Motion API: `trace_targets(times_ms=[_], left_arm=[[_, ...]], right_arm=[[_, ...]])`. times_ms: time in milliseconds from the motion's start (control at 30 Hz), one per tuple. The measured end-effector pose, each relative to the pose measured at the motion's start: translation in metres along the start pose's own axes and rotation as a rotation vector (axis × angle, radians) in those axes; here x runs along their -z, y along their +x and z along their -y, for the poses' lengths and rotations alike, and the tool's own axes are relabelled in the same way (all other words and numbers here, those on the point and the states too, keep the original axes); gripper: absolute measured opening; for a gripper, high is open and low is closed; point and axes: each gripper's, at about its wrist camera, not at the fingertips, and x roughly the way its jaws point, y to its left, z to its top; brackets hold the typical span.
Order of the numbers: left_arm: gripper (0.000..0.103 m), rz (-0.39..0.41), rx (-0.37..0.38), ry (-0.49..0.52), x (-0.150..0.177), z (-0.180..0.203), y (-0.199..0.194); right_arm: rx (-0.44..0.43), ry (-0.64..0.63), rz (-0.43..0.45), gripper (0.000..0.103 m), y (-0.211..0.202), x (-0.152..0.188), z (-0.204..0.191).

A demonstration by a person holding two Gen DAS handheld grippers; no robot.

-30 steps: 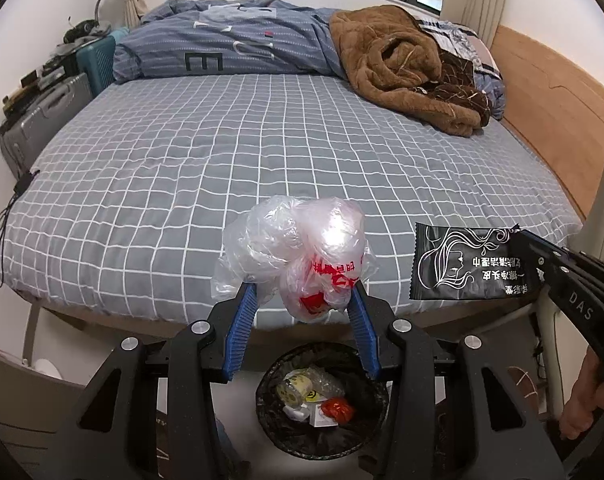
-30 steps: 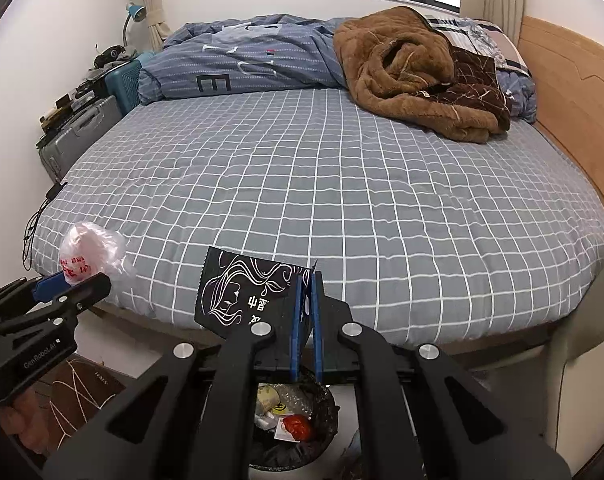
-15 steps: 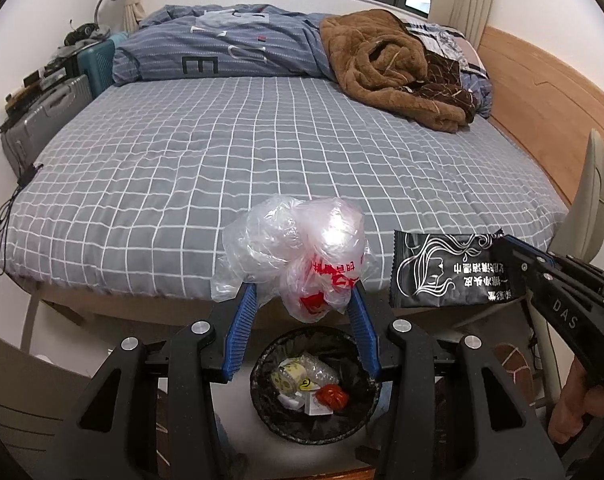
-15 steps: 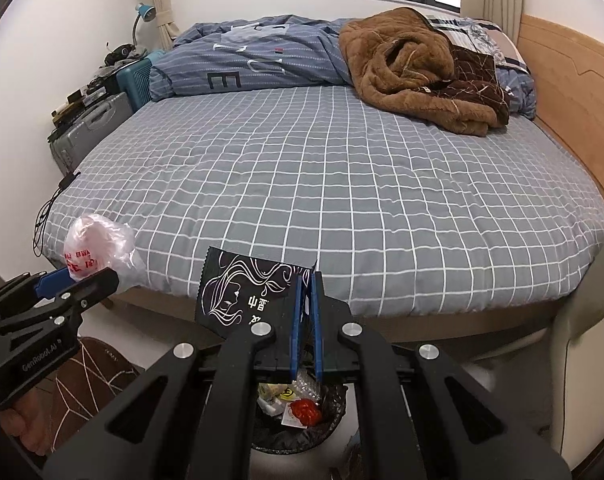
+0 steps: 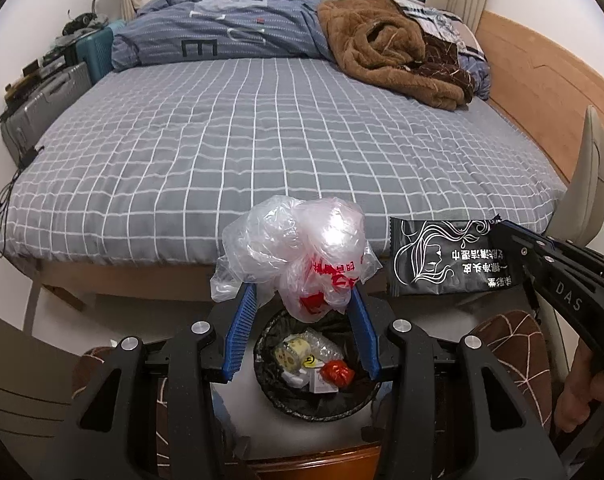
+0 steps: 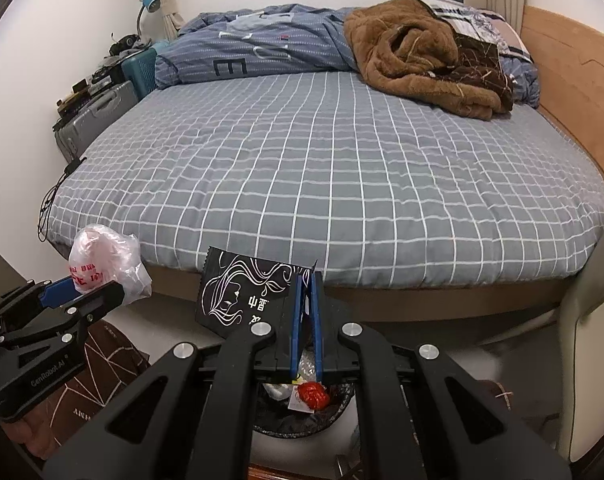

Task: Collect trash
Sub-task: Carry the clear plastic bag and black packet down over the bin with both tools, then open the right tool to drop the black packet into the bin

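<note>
My left gripper (image 5: pixel 302 300) is shut on a crumpled clear plastic bag (image 5: pixel 298 248) with red print, held above a black-lined trash bin (image 5: pixel 276 392) that holds wrappers and a red scrap. My right gripper (image 6: pixel 307 280) is shut on the edge of a flat black sachet (image 6: pixel 242 294) with a white line drawing. That sachet (image 5: pixel 442 260) hangs to the right of the bag in the left wrist view, with the right gripper (image 5: pixel 502 232) on its edge. The bin (image 6: pixel 302 416) lies below the right gripper, partly hidden by its arms. At the left of the right wrist view the left gripper (image 6: pixel 92 288) carries the bag (image 6: pixel 102 260).
A bed (image 5: pixel 262 140) with a grey checked sheet fills the view beyond the bin, with a brown blanket (image 5: pixel 390 52) and blue duvet at its far end. Suitcases (image 5: pixel 46 104) stand at the left wall. A pale chair (image 5: pixel 590 184) stands at the right. Brown patterned slippers (image 6: pixel 98 364) show near the floor.
Both grippers have drawn back from the bed and sunk a little, each keeping its hold. The bin now shows more fully under the left gripper's jaws.
</note>
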Motion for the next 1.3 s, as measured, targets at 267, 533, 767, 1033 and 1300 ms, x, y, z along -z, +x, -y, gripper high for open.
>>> trace_targets(times_ms=[267, 533, 767, 1033, 1300], left_arm=[[0.044, -0.047, -0.011, 0.009, 0.026, -0.003, 0.018], [0.044, -0.083, -0.018, 0.0, 0.043, -0.007, 0.041], [0.045, -0.105, -0.003, -0.005, 0.055, -0.007, 0.062], [0.045, -0.152, -0.01, -0.019, 0.071, -0.012, 0.09], [0.045, -0.189, -0.019, -0.042, 0.085, -0.023, 0.126]], right_arm=[[0.003, 0.014, -0.045, 0.005, 0.018, 0.022, 0.005], [0.008, 0.026, -0.093, 0.005, 0.04, 0.04, 0.01], [0.007, 0.037, -0.142, 0.005, 0.063, 0.056, 0.011], [0.017, 0.039, -0.196, 0.005, 0.089, 0.075, 0.013], [0.034, 0.029, -0.263, 0.005, 0.123, 0.094, 0.009]])
